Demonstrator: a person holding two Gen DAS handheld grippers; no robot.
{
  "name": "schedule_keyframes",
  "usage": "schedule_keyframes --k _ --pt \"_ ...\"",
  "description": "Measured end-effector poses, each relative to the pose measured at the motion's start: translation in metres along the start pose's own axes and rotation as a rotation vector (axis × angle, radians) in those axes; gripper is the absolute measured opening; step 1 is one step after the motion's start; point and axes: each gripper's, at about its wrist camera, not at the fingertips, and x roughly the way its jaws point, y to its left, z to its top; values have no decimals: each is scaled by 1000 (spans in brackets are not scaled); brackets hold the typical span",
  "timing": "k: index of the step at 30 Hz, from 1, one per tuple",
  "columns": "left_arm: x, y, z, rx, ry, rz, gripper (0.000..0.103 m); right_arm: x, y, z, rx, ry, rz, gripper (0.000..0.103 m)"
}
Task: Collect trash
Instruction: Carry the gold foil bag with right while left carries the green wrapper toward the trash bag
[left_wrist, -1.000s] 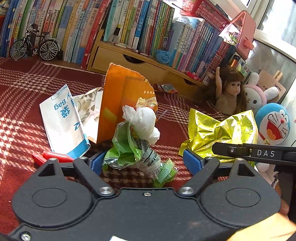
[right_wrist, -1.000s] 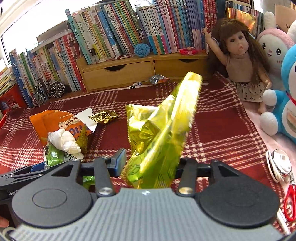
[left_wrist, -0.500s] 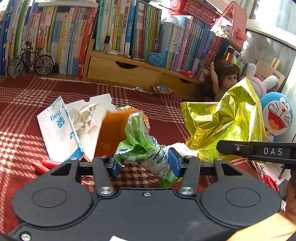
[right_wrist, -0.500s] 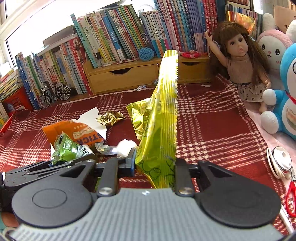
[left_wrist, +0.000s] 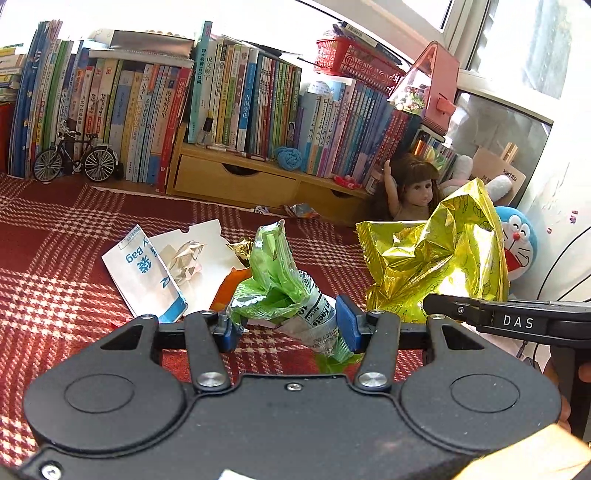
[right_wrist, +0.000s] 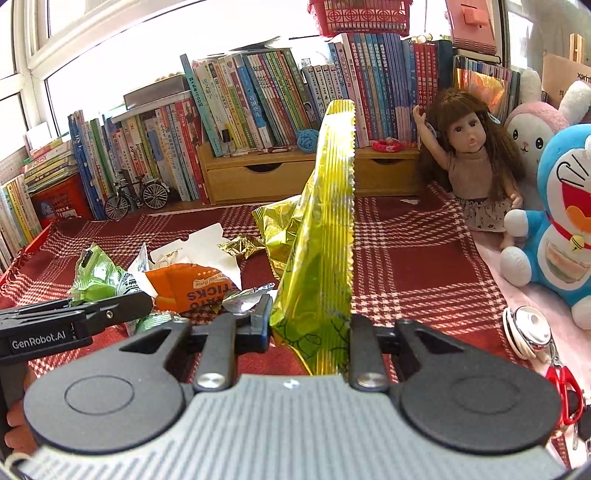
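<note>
Low in the middle of the left wrist view, the left tongs (left_wrist: 286, 326) are closed partway on a crumpled green wrapper (left_wrist: 275, 280), blue pads pressing its printed silver neck from both sides. The wrapper stands up out of the grip, its torn top reaching toward the centre of the frame, clear of the red plaid cloth (left_wrist: 55, 280) below it.

At the right of that view, the right tongs (right_wrist: 308, 326) show only as a black arm – in their own view they sit at the lower centre, clamped narrowly on a yellow foil bag (right_wrist: 325, 236). The bag is pinched near its bottom edge and rises edge-on to a serrated seam at the upper centre of the frame, in front of the row of books (right_wrist: 258, 99). Its crinkled body bulges out to the left behind the seam.

Left of centre on the cloth lies more trash: an orange snack packet (right_wrist: 188, 284), flat, with a white paper bag (left_wrist: 142, 273) printed in blue beside it, a white card (left_wrist: 199, 240) under a clear crumpled film, and a small gold foil scrap (right_wrist: 240, 245) just beyond them.

Along the right edge of the right wrist view sit a doll (right_wrist: 469, 155), a pink rabbit plush and a blue cat plush (right_wrist: 561, 218) – all well apart from the trash.
</note>
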Motion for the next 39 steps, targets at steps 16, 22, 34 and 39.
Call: schedule_keyframes --k 16,22,34,39 --pt "-100 -26 -17 94 -38 8 49 -72 18 -28 -10 -24 81 28" --pt "-131 -24 -33 98 -47 -24 49 -82 23 -40 8 -5 118 29" --pt "-160 -14 -69 111 5 9 49 -91 41 -78 17 55 183 29" --pt "-168 -15 -89 137 17 7 49 -98 52 -100 4 92 217 29"
